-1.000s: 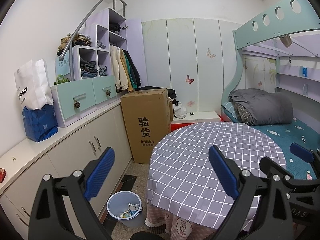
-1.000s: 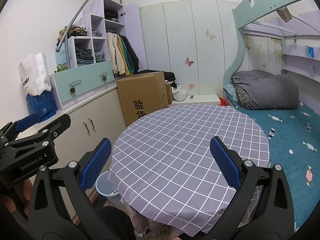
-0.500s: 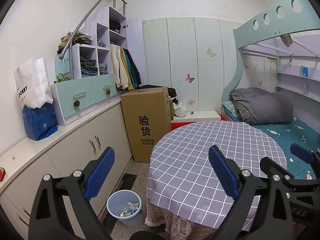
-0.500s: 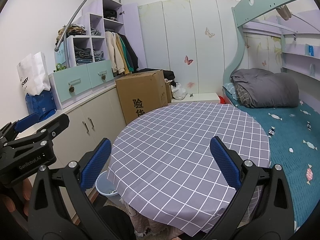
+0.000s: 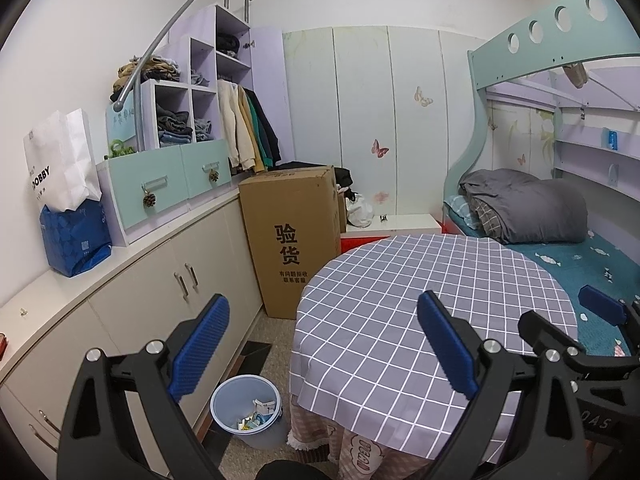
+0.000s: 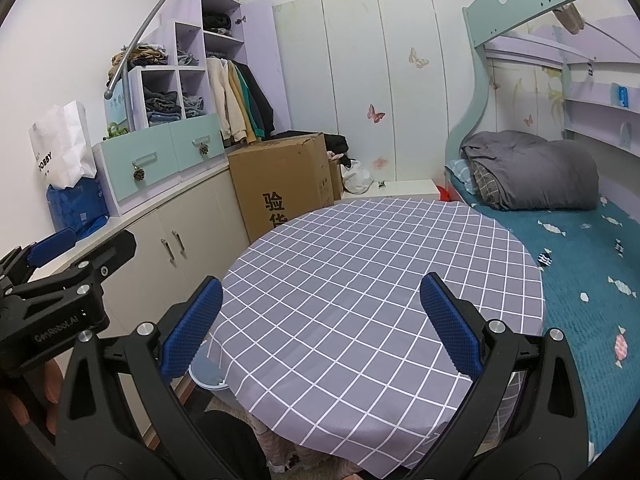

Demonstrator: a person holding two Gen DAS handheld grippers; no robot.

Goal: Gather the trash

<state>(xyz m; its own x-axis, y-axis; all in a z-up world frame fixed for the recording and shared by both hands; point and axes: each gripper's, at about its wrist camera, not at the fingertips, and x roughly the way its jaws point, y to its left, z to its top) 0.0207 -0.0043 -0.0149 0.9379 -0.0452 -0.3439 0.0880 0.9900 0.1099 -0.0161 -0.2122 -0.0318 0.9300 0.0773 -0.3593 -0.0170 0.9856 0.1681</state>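
Down on the floor we find the blue trash bin (image 5: 246, 412), standing between the round table (image 5: 400, 320) and the low cabinets (image 5: 152, 304), with scraps of paper trash (image 5: 256, 414) lying in its bottom. From the right wrist view we see only a sliver of that bin's rim (image 6: 206, 374), the rest hidden behind the hanging edge of the checked tablecloth (image 6: 360, 300).

We hold our left gripper (image 5: 322, 344) above the table's near edge and the bin, its blue fingers (image 5: 200, 348) spread wide apart and gripping nothing. Our right gripper (image 6: 320, 320) hangs over the tablecloth just the same (pads well apart, nothing between them). Each gripper shows at the edge of the other's view.

Farther out, a tall cardboard box (image 5: 294, 236) stands on the floor beside the cabinets, just behind the table. On the cabinet top sit a blue bag (image 5: 74, 238) and a white paper bag (image 5: 60, 164) touching it. To the right lies the bed (image 6: 592, 264) with a rolled grey quilt (image 6: 532, 170).
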